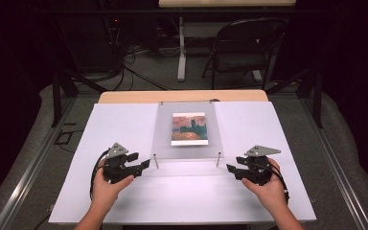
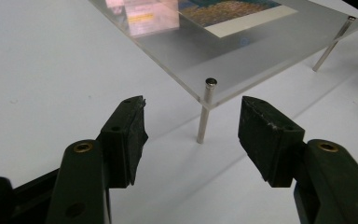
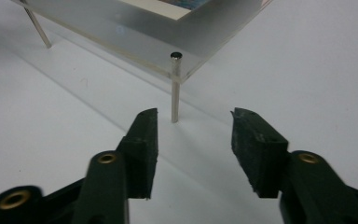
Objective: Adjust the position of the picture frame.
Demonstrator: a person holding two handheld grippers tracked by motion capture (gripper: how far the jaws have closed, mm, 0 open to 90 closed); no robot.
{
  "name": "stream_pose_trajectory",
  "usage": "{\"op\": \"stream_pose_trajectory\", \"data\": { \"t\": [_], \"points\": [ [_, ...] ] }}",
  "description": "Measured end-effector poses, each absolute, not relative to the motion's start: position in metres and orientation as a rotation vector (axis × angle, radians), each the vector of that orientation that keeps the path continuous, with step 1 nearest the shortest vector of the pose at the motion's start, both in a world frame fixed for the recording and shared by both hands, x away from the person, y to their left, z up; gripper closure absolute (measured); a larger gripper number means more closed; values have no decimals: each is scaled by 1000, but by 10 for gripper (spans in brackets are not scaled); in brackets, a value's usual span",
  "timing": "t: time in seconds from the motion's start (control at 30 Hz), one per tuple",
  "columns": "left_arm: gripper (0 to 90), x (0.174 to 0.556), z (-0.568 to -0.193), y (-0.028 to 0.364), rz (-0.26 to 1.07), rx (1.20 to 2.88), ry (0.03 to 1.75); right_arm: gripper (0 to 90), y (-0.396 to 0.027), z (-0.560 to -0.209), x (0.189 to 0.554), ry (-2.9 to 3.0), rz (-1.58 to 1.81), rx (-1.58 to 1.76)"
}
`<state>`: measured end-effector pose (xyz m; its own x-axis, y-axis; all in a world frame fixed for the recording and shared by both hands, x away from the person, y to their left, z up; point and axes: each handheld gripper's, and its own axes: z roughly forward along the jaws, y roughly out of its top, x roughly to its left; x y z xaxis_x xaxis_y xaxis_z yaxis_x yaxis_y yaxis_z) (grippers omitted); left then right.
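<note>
Frame [image 1: 188, 130] flat, long axis fwd (legs vertical).

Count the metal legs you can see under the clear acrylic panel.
2: the left front leg at the near left corner, the right front leg at the near right corner. Rear ones may be hidden.

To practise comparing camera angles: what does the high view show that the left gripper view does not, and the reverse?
High view alone: both hands, the right gripper, the left gripper, a folding chair behind the table. Left gripper view alone: the near metal post close up, between but beyond its open black jaws, untouched. Both: the clear acrylic panel on posts, the picture under it, the white tabletop.
</note>
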<state>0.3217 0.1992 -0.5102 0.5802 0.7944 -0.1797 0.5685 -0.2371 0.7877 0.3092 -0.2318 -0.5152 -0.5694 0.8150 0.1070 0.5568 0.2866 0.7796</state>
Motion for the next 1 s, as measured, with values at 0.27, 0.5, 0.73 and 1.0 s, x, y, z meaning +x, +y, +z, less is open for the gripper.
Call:
{"op": "stream_pose_trajectory", "data": {
  "t": [0.27, 0.5, 0.73, 1.0],
  "points": [
    [401, 343, -495, 201, 302, 1896, 1085, 473, -232, -504, 333, 2305, 1134, 1197],
    [325, 364, -489, 200, 351, 1909, 1059, 410, -238, -499, 358, 2259, 1148, 1271],
    [300, 389, -483, 201, 356, 1907, 1090, 344, -238, -496, 383, 2210, 1135, 1278],
    [301, 412, -481, 200, 351, 1923, 1140, 310, -237, -492, 406, 2163, 1092, 1286]
  ]
}}
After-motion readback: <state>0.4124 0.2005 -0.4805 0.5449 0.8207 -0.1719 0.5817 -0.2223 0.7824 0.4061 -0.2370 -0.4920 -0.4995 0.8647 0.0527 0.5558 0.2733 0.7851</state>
